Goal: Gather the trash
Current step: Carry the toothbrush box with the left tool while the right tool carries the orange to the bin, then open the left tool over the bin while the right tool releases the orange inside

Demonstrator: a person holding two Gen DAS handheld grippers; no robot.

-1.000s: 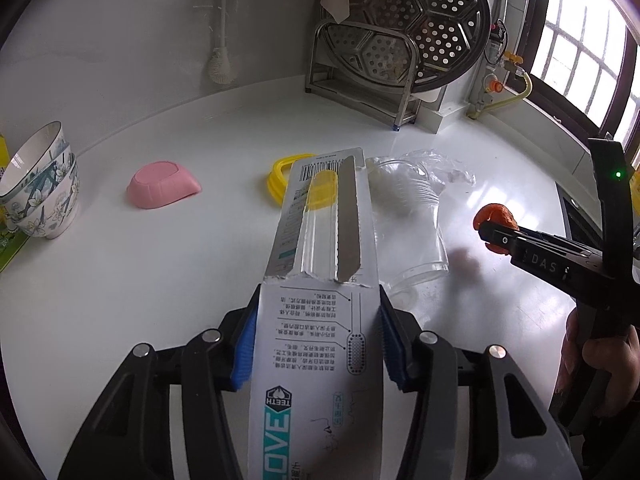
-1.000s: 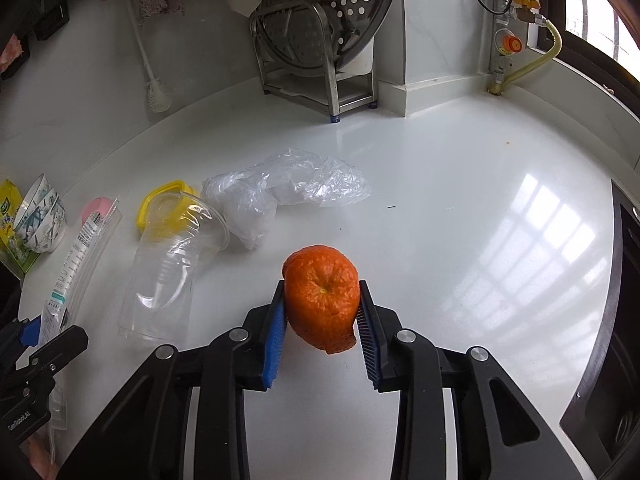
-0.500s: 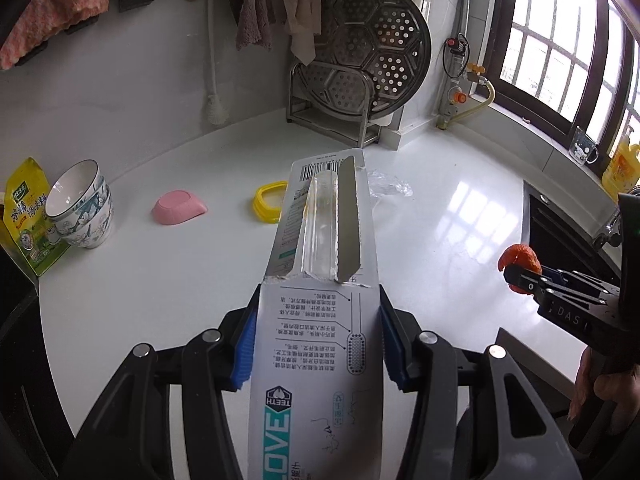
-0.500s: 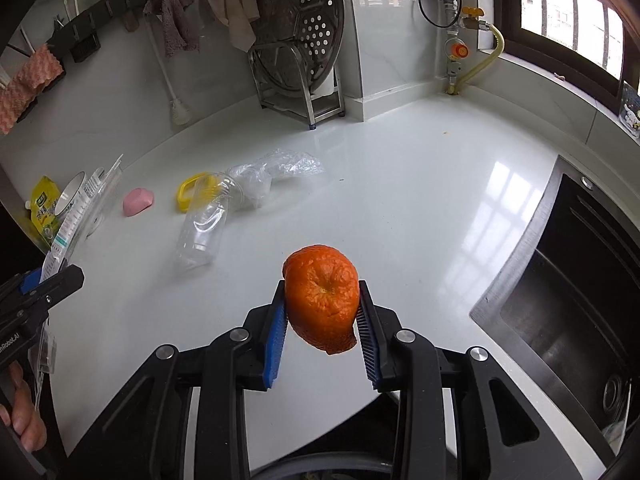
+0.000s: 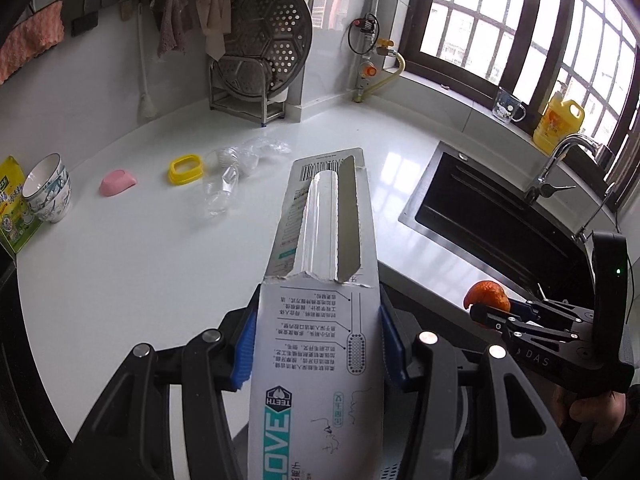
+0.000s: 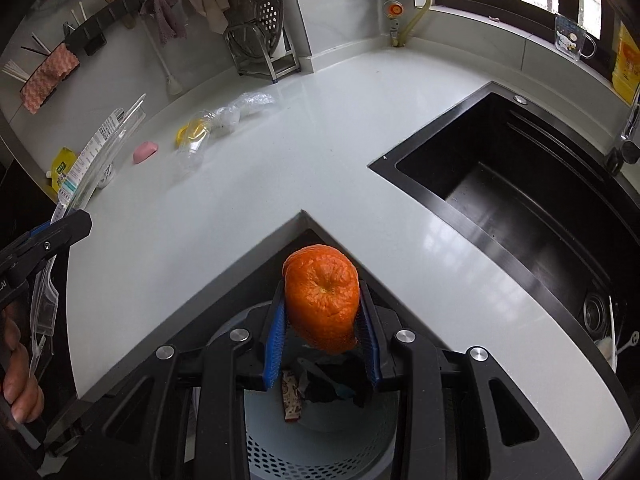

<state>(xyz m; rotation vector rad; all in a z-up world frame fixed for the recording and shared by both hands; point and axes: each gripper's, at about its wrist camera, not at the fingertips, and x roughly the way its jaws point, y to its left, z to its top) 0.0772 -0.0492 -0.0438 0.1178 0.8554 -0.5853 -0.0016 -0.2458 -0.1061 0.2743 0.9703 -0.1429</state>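
Note:
My left gripper (image 5: 316, 344) is shut on a torn toothbrush package (image 5: 320, 280), a long white card with a clear blister, held above the counter's inner corner. My right gripper (image 6: 322, 344) is shut on an orange peel (image 6: 322, 296) and hangs over a grey perforated trash bin (image 6: 320, 452) below the counter, which holds some scraps. In the left wrist view the right gripper (image 5: 486, 308) with the orange peel (image 5: 486, 294) shows at the right. A clear plastic cup (image 5: 220, 196) and a crumpled plastic bag (image 5: 256, 150) lie far back on the white counter (image 5: 140, 260).
A black sink (image 6: 520, 200) with a tap (image 5: 556, 164) lies at the right. On the counter stand a yellow ring (image 5: 185, 168), a pink dish (image 5: 117, 182), stacked bowls (image 5: 48, 188) and a steamer rack (image 5: 260, 64). A hand (image 6: 20, 376) holds the left gripper.
Both grippers have drawn back from the middle of the counter past its front corner, still holding the package and the peel. The trash bin has come into the right wrist view.

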